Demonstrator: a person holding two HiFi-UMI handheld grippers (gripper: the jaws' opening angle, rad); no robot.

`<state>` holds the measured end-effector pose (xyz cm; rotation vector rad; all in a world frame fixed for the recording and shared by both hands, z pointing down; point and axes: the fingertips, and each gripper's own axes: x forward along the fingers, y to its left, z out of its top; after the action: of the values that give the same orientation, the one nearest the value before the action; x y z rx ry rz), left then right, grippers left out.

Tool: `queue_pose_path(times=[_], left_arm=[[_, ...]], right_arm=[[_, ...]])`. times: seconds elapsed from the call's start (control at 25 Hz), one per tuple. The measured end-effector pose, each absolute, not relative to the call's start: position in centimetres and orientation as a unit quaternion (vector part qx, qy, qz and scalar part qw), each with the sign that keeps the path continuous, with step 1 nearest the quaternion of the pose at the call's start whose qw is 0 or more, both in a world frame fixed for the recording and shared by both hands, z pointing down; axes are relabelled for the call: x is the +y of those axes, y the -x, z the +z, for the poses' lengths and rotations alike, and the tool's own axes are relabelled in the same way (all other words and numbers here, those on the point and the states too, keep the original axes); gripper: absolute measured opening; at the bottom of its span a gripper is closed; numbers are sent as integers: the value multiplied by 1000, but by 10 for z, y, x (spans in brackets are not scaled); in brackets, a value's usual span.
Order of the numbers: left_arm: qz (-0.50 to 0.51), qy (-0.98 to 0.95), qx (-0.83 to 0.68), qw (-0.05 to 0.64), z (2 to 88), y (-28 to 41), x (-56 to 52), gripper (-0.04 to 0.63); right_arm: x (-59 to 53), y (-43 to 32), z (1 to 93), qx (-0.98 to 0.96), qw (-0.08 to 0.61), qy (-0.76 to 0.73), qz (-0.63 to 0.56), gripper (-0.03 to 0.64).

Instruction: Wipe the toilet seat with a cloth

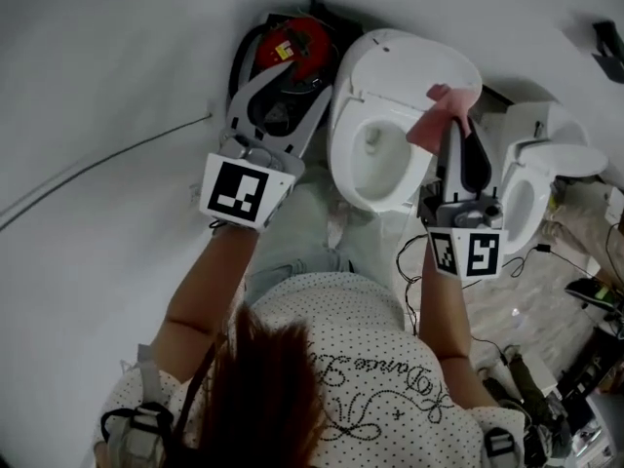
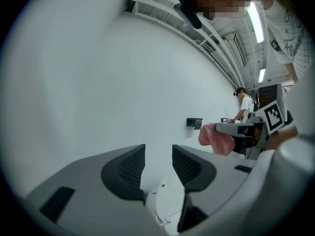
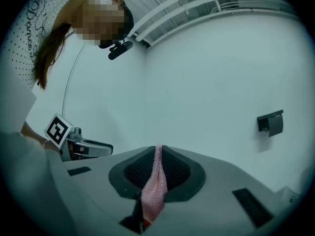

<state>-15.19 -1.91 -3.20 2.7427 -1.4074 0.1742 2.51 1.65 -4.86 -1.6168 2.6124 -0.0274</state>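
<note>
The toilet (image 1: 363, 115) stands at centre against the wall, with a second toilet (image 1: 534, 188) just to its right. The left gripper (image 1: 292, 84) hangs left of the bowl, above a round object (image 1: 292, 39) lying beside the toilet's left rear. The right gripper (image 1: 454, 117) sits over the toilet seat (image 1: 343, 154) at its right rear rim, with the cloth (image 1: 431, 130) between its jaws; contact with the seat cannot be told. A wall holder (image 3: 270, 123) is mounted right of that gripper. Cables (image 1: 517, 261) lie on the floor in front of the second toilet.
</note>
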Motion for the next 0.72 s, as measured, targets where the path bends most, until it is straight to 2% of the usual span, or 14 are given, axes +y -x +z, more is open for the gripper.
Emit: queue_pose_path(times=[0.16, 0.28, 0.36, 0.72], left_arm=[[54, -890, -451, 35, -15, 164, -42, 150], [52, -880, -471, 23, -6, 171, -52, 47], [58, -873, -484, 25, 5, 172, -55, 10], [96, -855, -509, 30, 56, 158, -56, 5]], right_arm=[[4, -24, -31, 831, 25, 556, -24, 44], [-3, -28, -15, 826, 14, 563, -38, 44], [-7, -31, -4, 825, 8, 563, -46, 44], [-24, -35, 50, 857, -10, 509, -77, 48]])
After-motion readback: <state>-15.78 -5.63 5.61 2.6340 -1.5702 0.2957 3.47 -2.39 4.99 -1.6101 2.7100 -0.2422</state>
